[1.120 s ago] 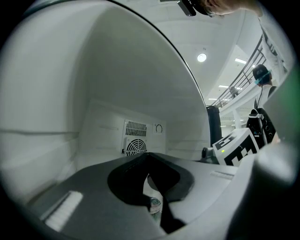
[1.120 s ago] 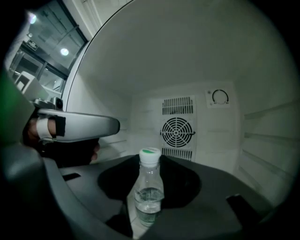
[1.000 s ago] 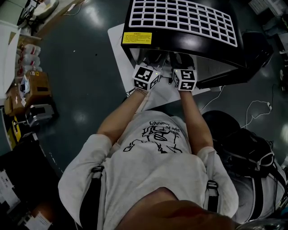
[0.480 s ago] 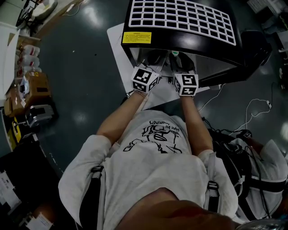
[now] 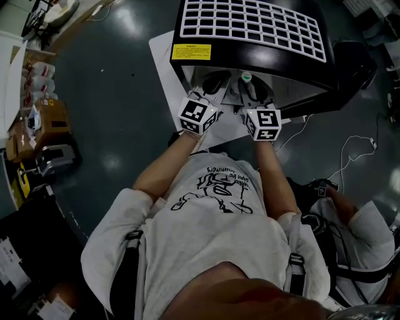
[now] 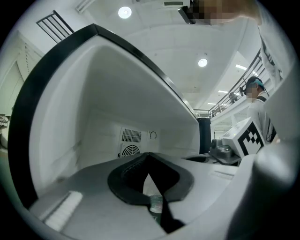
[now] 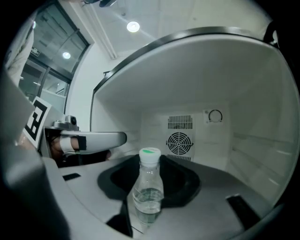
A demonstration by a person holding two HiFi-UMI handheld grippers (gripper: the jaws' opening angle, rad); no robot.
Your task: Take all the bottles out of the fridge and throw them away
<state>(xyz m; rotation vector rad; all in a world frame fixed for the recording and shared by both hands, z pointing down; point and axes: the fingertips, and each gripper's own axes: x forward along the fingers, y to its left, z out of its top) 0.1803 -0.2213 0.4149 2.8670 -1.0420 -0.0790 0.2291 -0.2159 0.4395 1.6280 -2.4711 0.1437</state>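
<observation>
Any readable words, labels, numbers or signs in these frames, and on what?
Yellow label on the fridge top: print too small to read.
Shirt print: upside down, too blurred to read.
Bottle: no label text shows.
Nothing can be quoted.

Head view dim; we note glare patches on the dark floor [image 5: 119, 94]. Both gripper views brighter, lit by round ceiling lights [image 6: 124, 11]; fisheye bends edges into black corners. White fridge [image 7: 197, 75] interior softly shadowed; bottle [image 7: 148, 187] sharp, nearest foreground blurred.
</observation>
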